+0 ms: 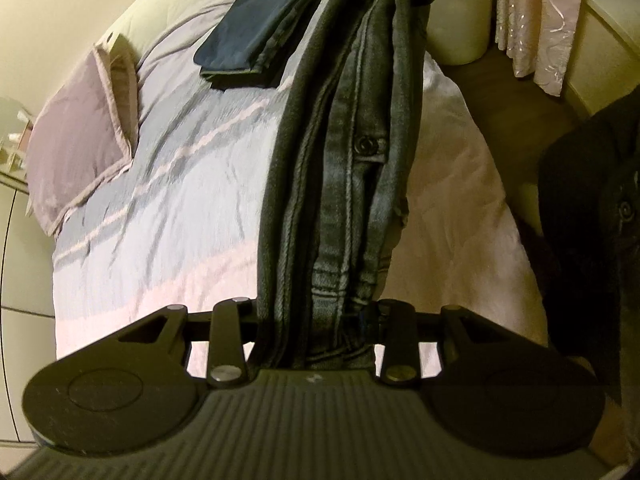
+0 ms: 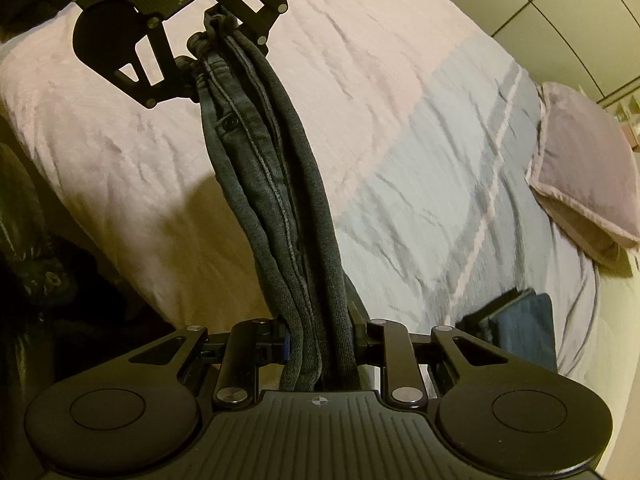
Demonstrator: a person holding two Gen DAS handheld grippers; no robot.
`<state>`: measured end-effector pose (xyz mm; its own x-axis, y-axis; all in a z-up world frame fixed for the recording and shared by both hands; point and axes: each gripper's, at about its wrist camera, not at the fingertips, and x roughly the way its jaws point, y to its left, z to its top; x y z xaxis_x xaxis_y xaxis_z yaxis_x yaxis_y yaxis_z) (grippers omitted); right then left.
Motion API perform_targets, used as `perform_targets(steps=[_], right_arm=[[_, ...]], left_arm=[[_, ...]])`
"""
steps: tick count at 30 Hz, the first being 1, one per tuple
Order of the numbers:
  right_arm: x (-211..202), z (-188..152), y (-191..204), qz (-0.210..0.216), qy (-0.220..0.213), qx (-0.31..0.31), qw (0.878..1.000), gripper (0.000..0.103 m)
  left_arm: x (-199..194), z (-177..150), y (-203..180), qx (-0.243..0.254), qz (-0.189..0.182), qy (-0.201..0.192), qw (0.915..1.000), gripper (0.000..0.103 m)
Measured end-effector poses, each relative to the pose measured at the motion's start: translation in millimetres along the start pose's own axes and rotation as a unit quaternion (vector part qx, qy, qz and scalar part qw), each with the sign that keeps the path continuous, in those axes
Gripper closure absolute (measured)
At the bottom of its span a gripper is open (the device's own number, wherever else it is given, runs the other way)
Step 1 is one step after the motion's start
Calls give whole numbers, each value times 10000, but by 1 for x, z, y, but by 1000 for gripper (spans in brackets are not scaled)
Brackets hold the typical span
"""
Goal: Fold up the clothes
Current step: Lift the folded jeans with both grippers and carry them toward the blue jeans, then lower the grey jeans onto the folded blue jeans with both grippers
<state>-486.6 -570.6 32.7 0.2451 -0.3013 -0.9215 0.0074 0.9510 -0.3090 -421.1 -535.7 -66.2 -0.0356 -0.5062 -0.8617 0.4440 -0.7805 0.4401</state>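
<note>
We hold one pair of grey jeans (image 1: 344, 152), folded into a long narrow bundle, stretched in the air above the bed (image 1: 168, 184) between our two grippers. The left gripper (image 1: 316, 320) is clamped on one end of the bundle, its jaws pressed to the denim on both sides; the right gripper (image 2: 320, 344) is clamped the same way on the other end. In the left wrist view the right gripper shows only as a dark frame at the top edge, and in the right wrist view the left one sits at the far end of the jeans, over the pink part of the bedspread.

The jeans hang clear of the bed, running across it near its foot-side edge. On the bed, toward the pillow from the jeans, lies one folded dark blue garment (image 1: 256, 36), well apart from the bundle and close to the bed's far edge. One mauve pillow (image 1: 76, 140) lies at the head end. Between the jeans and the pillow the grey-blue striped bedspread lies bare and wrinkled.

Beyond the bed's foot we see brown floor (image 1: 516, 120), one pink curtain (image 1: 540, 20) and a pale round bin (image 1: 460, 28).
</note>
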Motion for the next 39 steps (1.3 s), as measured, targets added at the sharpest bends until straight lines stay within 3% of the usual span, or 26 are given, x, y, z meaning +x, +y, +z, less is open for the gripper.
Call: perform_targets(steps=[10, 21, 27, 33, 39], right_arm=[[-5, -71, -64, -47, -192, -107, 9997, 81], [-16, -167, -176, -125, -515, -622, 9967, 81], [-24, -196, -210, -244, -444, -312, 9982, 80], [-39, -220, -236, -662, -278, 250, 9971, 81], [-44, -244, -304, -996, -331, 442, 9935, 81]], left_arm=[[28, 101, 12, -58, 199, 151, 9997, 70], [53, 221, 30, -389, 496, 268, 9976, 70], [65, 261, 45, -75, 526, -19, 9986, 70], [77, 295, 70, 546, 634, -523, 9951, 70], [99, 351, 113, 808, 880, -739, 9901, 70]])
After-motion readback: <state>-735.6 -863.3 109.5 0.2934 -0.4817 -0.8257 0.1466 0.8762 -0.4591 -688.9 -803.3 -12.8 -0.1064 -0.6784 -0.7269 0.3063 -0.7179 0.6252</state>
